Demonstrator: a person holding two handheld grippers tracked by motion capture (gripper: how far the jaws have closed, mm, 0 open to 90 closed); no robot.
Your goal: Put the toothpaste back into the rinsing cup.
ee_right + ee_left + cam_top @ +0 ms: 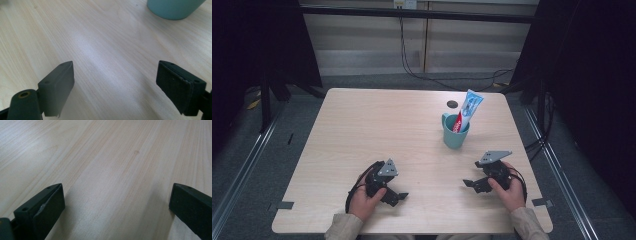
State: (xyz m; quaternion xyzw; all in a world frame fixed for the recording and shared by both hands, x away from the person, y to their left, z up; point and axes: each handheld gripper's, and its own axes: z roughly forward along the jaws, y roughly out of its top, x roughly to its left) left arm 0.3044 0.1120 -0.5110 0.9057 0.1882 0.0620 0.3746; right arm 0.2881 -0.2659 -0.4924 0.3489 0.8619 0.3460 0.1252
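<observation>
A teal cup [455, 132] stands upright on the right half of the wooden bench [362, 130], with a toothpaste tube [468, 110] leaning inside it, its top sticking out. The right tool [472, 183] rests near the cup, toward the bench's front edge, jaws spread wide and holding nothing. The left tool [398, 196] lies well apart to the left, likewise released.

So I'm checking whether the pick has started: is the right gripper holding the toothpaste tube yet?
No. The toothpaste tube stands in the teal cup, while the right gripper rests open on the table, apart from it.
</observation>
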